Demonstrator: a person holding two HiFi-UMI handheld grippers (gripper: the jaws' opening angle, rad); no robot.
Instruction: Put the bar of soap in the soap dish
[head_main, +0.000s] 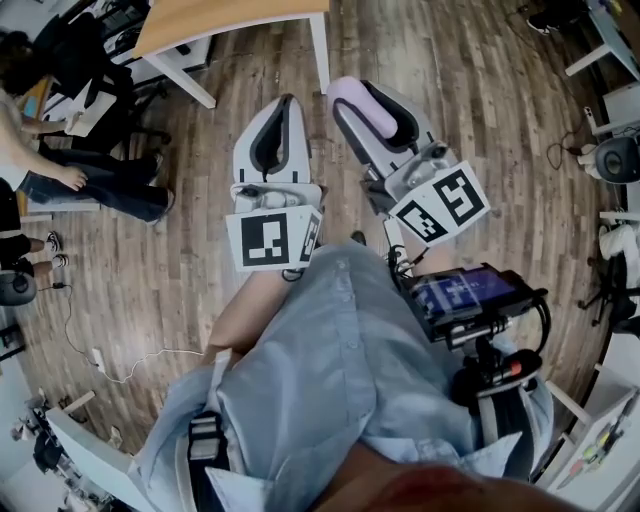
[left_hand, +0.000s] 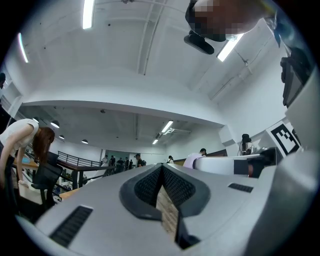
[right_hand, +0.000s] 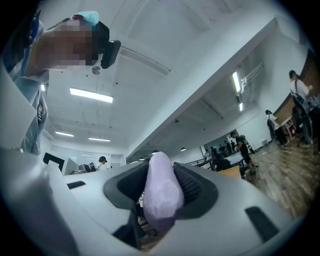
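Pale blue shirt cloth (head_main: 330, 360) fills the near foreground, and just ahead of it the two hand-held tools reach out side by side over a wood-plank floor (head_main: 480, 120). Bare planks run under both tools, to the outer side of each and beyond their tips, up to a table (head_main: 230, 20) whose tan top corner and two white legs stand just ahead of the left gripper (head_main: 287, 102). A seated person (head_main: 60, 170) is well off to that gripper's outer side. The left gripper's jaws are pressed together at the tips with nothing between them (its own view shows the ribbed black pads meeting and only a sliver of floor below). The right gripper (head_main: 365, 100) pinches the bar of soap (head_main: 348, 98), a smooth, rounded lilac oval standing on edge between the two dark textured pads (right_hand: 192, 185) and poking out past them. Both shells are matte grey-white plastic. One cube with black-and-white square markers (head_main: 272, 240) rides behind the left jaws, and a second cube (head_main: 440, 208) behind the right. Just behind the right gripper sits one dark device with a lit screen (head_main: 465, 295).
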